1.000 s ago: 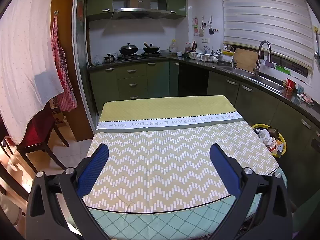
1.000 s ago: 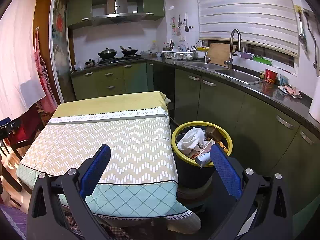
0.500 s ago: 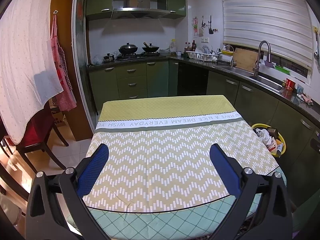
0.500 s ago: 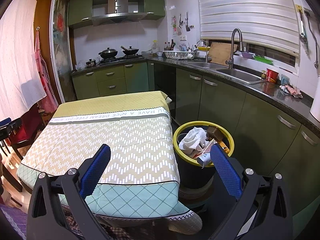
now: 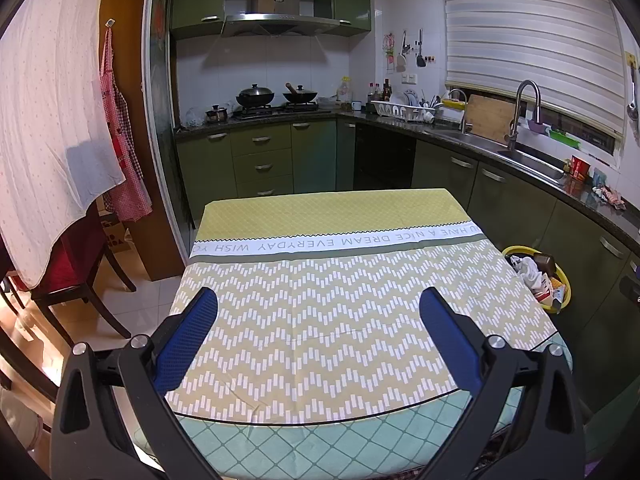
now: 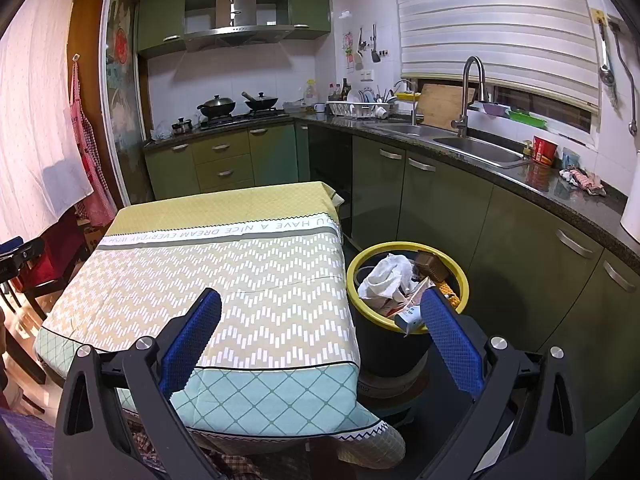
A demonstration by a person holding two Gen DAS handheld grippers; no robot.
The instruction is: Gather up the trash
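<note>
A dark trash bin with a yellow rim (image 6: 400, 246) stands on the floor at the table's right side. It holds crumpled white paper (image 6: 386, 276), a brown box and cartons. The bin also shows in the left wrist view (image 5: 562, 280). My right gripper (image 6: 320, 312) is open and empty, above the table's near right corner, left of the bin. My left gripper (image 5: 318, 308) is open and empty, above the near edge of the table. The table (image 5: 320, 272) has a yellow, white and teal patterned cloth with nothing on it.
Green cabinets and a dark counter (image 6: 560, 196) with a sink (image 6: 476, 148) run along the right and back. A stove with pans (image 5: 276, 100) is at the back. A red chair (image 5: 72, 264) and hanging cloths are on the left.
The right wrist view has shifted slightly; the bin sits a little further right and lower. The left gripper has barely moved. Both grippers stay open.
</note>
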